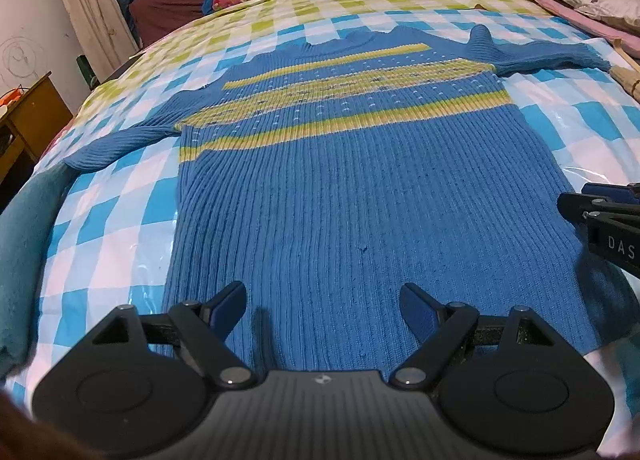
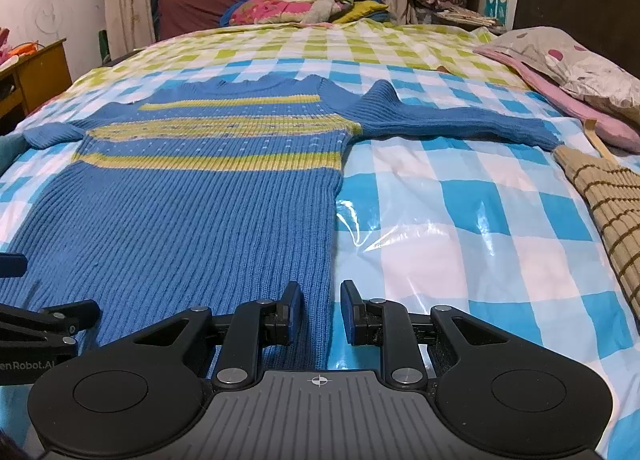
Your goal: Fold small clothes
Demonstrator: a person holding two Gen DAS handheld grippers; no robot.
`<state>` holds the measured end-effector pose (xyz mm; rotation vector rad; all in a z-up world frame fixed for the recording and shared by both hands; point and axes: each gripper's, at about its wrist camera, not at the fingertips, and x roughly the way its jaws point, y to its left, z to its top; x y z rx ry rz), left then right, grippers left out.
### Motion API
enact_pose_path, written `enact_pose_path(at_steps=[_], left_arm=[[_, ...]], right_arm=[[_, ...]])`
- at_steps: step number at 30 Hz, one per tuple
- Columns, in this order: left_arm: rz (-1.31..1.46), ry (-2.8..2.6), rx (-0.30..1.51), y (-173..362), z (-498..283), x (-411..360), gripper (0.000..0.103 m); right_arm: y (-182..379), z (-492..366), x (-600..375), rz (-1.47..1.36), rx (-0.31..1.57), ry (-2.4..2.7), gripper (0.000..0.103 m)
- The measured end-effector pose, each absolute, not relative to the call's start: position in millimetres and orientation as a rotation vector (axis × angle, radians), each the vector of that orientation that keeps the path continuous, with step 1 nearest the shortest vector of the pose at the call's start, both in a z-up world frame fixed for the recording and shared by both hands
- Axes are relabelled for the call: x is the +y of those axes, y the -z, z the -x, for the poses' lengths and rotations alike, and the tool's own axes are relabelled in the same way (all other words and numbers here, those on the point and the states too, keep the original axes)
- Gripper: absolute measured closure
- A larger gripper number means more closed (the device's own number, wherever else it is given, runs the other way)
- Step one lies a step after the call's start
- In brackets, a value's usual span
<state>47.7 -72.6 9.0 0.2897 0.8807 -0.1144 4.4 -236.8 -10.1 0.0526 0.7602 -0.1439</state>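
Across the bed (image 1: 132, 220), left wrist view: a blue ribbed sweater (image 1: 360, 200) lies flat on the checked plastic cover, neck away from the camera, both sleeves spread sideways, presumably laid out so that folds can start from the hem. Yellow-green bands cross its chest. The left gripper (image 1: 324, 300) hovers over the sweater's hem, its fingers spread wide with nothing between them. The right gripper (image 1: 600, 228) enters beside the sweater's right edge.

Right wrist view: the right gripper (image 2: 320, 312) sits over the sweater's (image 2: 192, 212) near right corner, its fingers narrowly parted and straddling the side edge without pinching it, likely poised to seize that corner. The knit appears thick, soft, slightly pilled. A striped tan cloth (image 2: 608, 200) lies well right of the sweater; pillows (image 2: 580, 64) lie beyond its right sleeve.
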Motion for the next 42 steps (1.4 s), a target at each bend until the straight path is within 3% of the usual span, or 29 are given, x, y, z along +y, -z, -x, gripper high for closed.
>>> enact_pose_path(at_steps=[42], left_arm=[[-0.331,0.094,0.863,-9.1,-42.6,-81.7,0.013]], right_arm=[[9.2,0.1,-235.9,-0.019,0.733,0.150,0.080]])
